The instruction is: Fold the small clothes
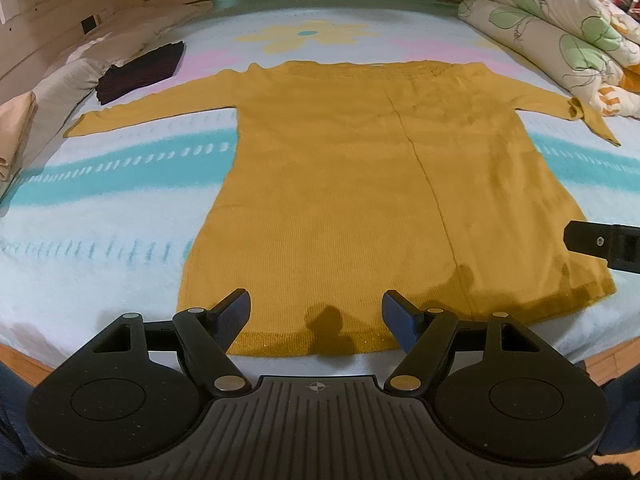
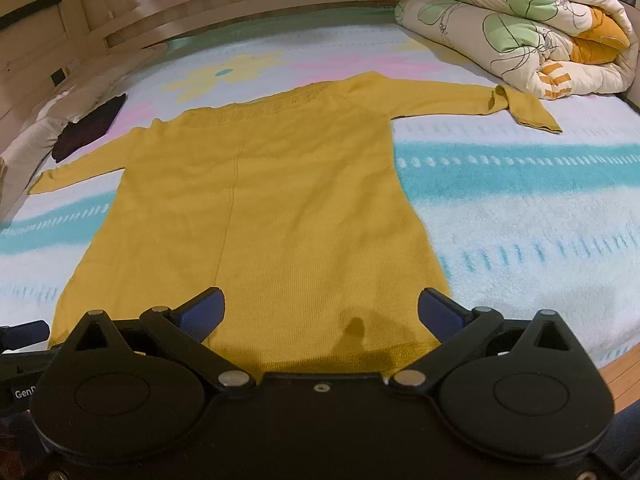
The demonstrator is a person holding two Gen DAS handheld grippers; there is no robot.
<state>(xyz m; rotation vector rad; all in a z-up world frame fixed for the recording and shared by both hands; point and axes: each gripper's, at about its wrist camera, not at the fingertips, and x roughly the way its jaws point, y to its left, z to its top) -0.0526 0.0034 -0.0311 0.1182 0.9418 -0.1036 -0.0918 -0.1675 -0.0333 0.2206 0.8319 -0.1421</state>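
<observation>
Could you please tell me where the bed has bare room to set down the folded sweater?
Bare sheet lies right of the yellow sweater, below its sleeve and the rolled quilt. A second patch lies left, below the other sleeve. The far-left corner is crowded by the dark folded garment and pillows.

Bare blanket (image 2: 520,216) both sides; rolled duvet (image 2: 520,28) crowds right sleeve (image 2: 516,108)

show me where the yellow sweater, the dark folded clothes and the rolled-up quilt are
yellow sweater (image 1: 340,184), left wrist view, middle of the body panel.
dark folded clothes (image 1: 142,72), left wrist view, top of the pile.
rolled-up quilt (image 2: 516,28), right wrist view, a green leaf print on its side.
</observation>
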